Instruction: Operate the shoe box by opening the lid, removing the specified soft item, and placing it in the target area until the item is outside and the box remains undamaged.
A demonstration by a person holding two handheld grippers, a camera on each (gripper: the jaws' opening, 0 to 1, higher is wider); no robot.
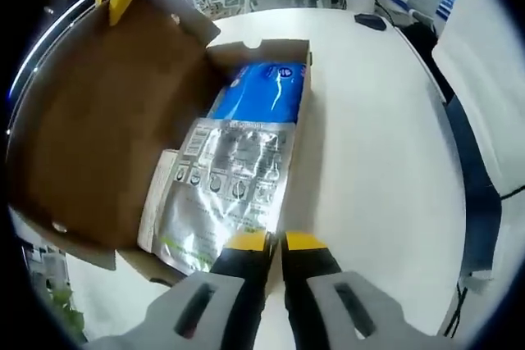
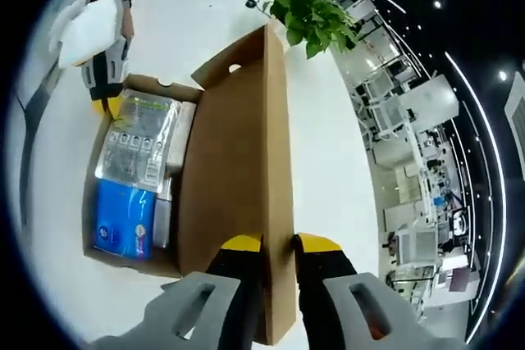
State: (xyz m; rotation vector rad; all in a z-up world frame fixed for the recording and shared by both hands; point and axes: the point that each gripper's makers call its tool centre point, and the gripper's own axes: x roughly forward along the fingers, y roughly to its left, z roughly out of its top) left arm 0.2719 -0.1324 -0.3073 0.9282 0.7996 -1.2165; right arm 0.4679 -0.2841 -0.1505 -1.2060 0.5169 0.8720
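A white worktop is seen spreading broad and bare around an open cardboard shoe box, with a dark computer mouse lying far off near its edge. Beyond it, desks and blue wall posters are made out in the left gripper view. In the right gripper view a leafy green plant is stood just past the raised lid, and rows of workstations are seen under ceiling spotlights.

The soft item – a silver and blue pouch – is lain flat inside the box, on top of a white pack.

The left gripper is held at the box's near end, its jaws nearly closed; whether the pouch's edge is pinched cannot be told. The right gripper is clamped on the lid's edge – the lid is held upright between its jaws. The left gripper is also seen at the box's far end in the right gripper view.
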